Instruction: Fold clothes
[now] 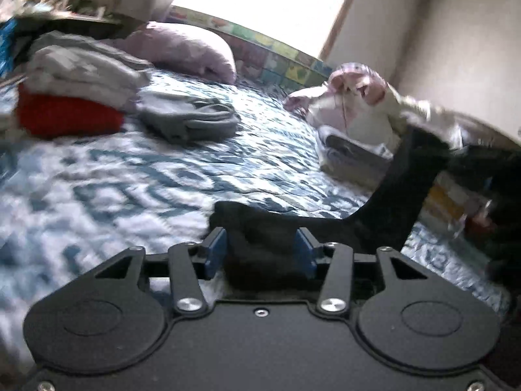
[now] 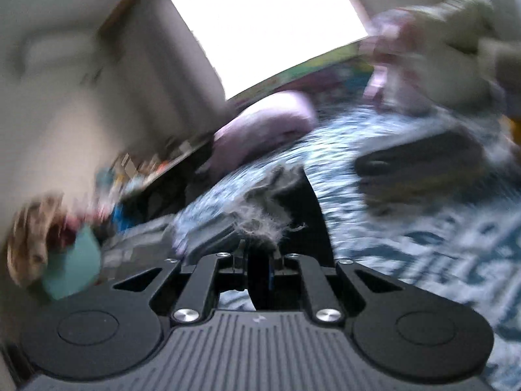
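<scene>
A black garment point(image 1: 403, 189) lies bunched between the blue pads point(image 1: 216, 252) of my left gripper point(image 1: 261, 251), low over the bed. The cloth fills the gap and both pads touch it. From there it stretches up to the right as a taut band, toward a dark blurred shape at the frame's edge. In the right wrist view my right gripper point(image 2: 259, 260) is shut on a strip of the same black garment point(image 2: 314, 224). Grey fuzzy lint clings just beyond the fingertips. This view is tilted and heavily blurred.
A blue-and-white patterned bedspread point(image 1: 130, 176) covers the bed. At far left, folded grey clothes sit stacked on a red one point(image 1: 75, 75), with a folded grey garment point(image 1: 192, 117) beside them. A lilac pillow point(image 1: 192, 49) lies behind. Loose pale and pink clothes point(image 1: 351, 104) are heaped at right.
</scene>
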A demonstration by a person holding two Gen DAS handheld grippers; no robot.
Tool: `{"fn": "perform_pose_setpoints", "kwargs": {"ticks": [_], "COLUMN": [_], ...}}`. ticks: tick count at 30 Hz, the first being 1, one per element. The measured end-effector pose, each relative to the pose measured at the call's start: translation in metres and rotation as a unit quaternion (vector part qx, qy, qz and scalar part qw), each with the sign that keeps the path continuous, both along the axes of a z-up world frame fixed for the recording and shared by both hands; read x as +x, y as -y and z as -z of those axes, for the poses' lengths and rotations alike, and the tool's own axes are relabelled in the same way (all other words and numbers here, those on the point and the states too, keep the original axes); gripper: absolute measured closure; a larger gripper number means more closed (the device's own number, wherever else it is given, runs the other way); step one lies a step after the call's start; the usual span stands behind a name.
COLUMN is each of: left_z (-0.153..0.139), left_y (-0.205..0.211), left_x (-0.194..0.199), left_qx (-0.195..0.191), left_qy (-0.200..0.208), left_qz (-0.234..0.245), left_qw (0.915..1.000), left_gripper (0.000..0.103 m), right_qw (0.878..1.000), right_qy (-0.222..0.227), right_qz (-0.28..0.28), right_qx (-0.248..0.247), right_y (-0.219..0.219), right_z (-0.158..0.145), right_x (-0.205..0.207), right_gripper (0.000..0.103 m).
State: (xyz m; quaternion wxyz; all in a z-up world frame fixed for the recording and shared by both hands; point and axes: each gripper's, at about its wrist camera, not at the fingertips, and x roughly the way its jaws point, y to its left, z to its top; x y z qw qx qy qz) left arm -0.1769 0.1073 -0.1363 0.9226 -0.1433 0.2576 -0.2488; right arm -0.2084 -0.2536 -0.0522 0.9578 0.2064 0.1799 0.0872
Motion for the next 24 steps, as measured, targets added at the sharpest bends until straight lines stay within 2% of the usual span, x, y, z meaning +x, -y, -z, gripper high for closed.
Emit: {"fn": "perform_pose_setpoints", "kwargs": {"ticks": [4, 9, 11, 13, 17, 18, 19, 20, 21, 24], "left_z": [0.006, 0.020, 0.024, 0.027, 0.031, 0.032, 0.031, 0.030, 0.029, 0.023], "left_y": [-0.033, -0.055, -0.056, -0.058, -0.058, -0.057, -0.056, -0.055, -0.055, -0.049], "left_x": [-0.020, -0.033, -0.032, -0.032, -0.027, -0.024, -0.023, -0.023, -0.023, -0.022], "left_qx": [-0.036, -0.046, -0.047, -0.050, -0.051, -0.050, -0.047, -0.044, -0.046, -0.046], "left_qy": [-0.015, -0.037, -0.043, -0.048, -0.056, -0.058, -0.057, -0.056, -0.053, -0.042], "left_qz": [-0.030, -0.048, -0.050, -0.052, -0.053, -0.053, -0.054, -0.055, -0.054, -0.050], "left_qw": [0.9988, 0.9971, 0.9967, 0.9963, 0.9957, 0.9957, 0.9958, 0.9959, 0.9961, 0.9968], "left_gripper": [0.053, 0.053, 0.053, 0.053, 0.052, 0.052, 0.052, 0.052, 0.052, 0.052], "right_qw": [0.991, 0.958, 0.946, 0.939, 0.936, 0.933, 0.929, 0.924, 0.921, 0.926], "right_qy": [-0.013, -0.027, -0.027, -0.024, -0.023, -0.029, -0.041, -0.056, -0.065, -0.029], "right_qz": [-0.073, -0.142, -0.156, -0.161, -0.168, -0.177, -0.192, -0.204, -0.214, -0.225], "right_qx": [-0.114, -0.247, -0.283, -0.303, -0.310, -0.312, -0.315, -0.319, -0.319, -0.301], "right_y": [-0.079, -0.159, -0.182, -0.196, -0.208, -0.211, -0.214, -0.217, -0.218, -0.196], "right_z": [0.004, 0.031, 0.039, 0.045, 0.054, 0.059, 0.064, 0.068, 0.068, 0.047], "right_x": [0.018, 0.030, 0.030, 0.031, 0.035, 0.037, 0.038, 0.040, 0.037, 0.011], "right_gripper": [0.091, 0.091, 0.091, 0.091, 0.090, 0.086, 0.071, 0.062, 0.059, 0.052]}}
